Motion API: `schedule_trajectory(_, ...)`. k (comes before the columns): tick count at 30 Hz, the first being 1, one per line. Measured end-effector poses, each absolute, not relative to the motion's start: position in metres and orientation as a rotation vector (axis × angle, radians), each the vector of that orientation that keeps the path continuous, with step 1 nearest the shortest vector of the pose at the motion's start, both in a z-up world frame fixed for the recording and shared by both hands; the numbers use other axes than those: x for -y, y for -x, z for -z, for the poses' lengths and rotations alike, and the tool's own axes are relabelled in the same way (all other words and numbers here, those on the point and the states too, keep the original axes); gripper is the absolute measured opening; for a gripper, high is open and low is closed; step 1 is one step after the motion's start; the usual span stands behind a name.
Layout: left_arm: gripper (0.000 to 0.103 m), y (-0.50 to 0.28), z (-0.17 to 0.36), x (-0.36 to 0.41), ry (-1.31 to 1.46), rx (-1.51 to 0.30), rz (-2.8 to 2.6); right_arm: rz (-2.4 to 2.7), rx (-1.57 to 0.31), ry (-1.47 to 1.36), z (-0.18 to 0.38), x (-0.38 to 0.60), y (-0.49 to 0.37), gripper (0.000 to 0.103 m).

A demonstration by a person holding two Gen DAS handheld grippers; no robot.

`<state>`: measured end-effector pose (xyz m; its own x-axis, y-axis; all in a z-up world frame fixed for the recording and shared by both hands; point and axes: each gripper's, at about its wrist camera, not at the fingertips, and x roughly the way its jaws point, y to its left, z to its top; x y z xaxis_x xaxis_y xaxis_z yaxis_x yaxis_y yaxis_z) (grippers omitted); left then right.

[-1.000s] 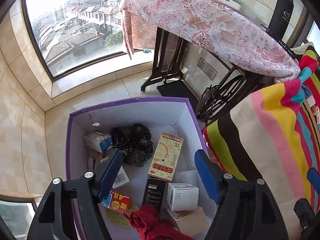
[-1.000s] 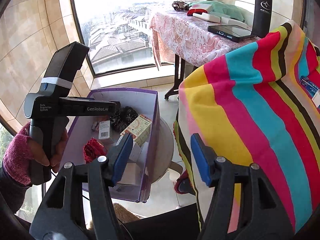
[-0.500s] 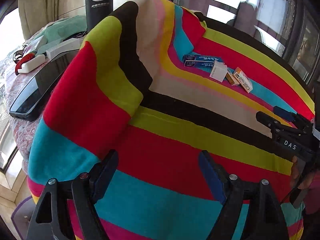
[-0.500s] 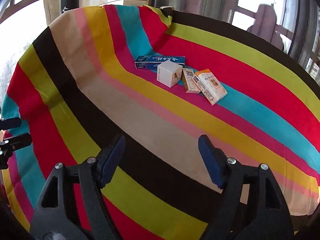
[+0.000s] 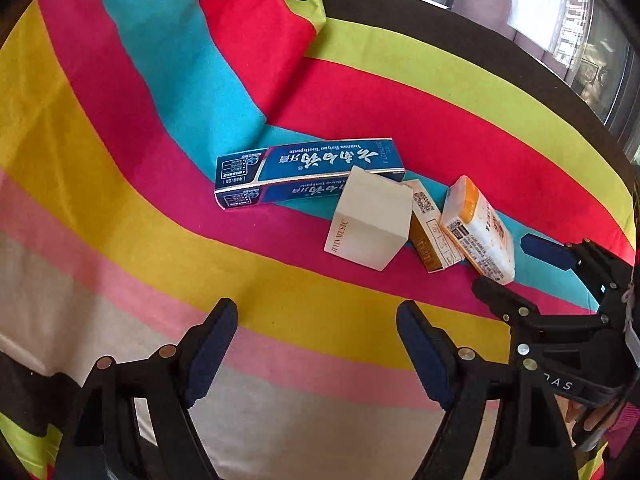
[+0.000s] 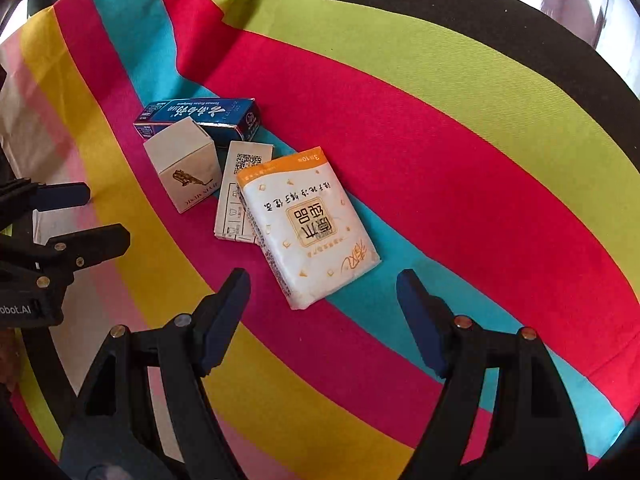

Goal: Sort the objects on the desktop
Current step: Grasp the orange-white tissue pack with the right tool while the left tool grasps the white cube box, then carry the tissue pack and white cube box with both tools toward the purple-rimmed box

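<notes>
Several small items lie together on a striped cloth. A blue toothpaste box (image 5: 308, 172) (image 6: 200, 116) lies farthest. A white cube box (image 5: 370, 220) (image 6: 184, 168) stands in front of it. A thin white and brown box (image 5: 430, 226) (image 6: 240, 192) lies beside the cube. A white and orange tissue pack (image 5: 478, 232) (image 6: 308, 232) lies rightmost. My left gripper (image 5: 316, 344) is open and empty, short of the cube box. My right gripper (image 6: 322, 316) is open and empty, just short of the tissue pack's near corner.
The striped cloth (image 5: 120, 160) (image 6: 460, 160) covers the whole table and folds at the far corner. The right gripper shows at the right edge of the left wrist view (image 5: 520, 272). The left gripper shows at the left edge of the right wrist view (image 6: 80, 216). Windows are behind.
Both grippers swung from the purple bin on the floor to the table top, then moved in close to the group of boxes. Both stay open and empty.
</notes>
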<state>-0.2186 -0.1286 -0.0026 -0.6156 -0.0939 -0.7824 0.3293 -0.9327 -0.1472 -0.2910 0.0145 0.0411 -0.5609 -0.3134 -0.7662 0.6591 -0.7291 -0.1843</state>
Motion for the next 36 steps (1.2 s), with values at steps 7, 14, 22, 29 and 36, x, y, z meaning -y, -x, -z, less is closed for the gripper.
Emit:
schedule_trajectory(7, 0.082, 0.263, -0.002, 0.121, -1.181, -0.406, 2.600, 2.194, -0.721, -0.925, -0.045, 0.007, 0.306, 0.077)
schedule_trajectory(14, 0.045, 0.263, 0.005, 0.122, -1.210, -0.432, 2.556, 2.190, -0.640, -0.924, -0.050, 0.003, 0.303, 0.054)
schedule_trajectory(22, 0.045, 0.218, 0.003, 0.109, -1.210, -0.355, 2.566, 2.243, -0.551, -0.944, -0.068, -0.025, 0.267, 0.054)
schedule_trajectory(29, 0.045, 0.155, -0.006, 0.088, -1.198, -0.348, 2.573, 2.261, -0.542, -0.967, -0.065, -0.049, 0.216, 0.054)
schedule_trajectory(36, 0.046, 0.093, -0.020, 0.068, -1.173, -0.333, 2.579, 2.262, -0.504, -0.993, -0.057, -0.073, 0.163, 0.054)
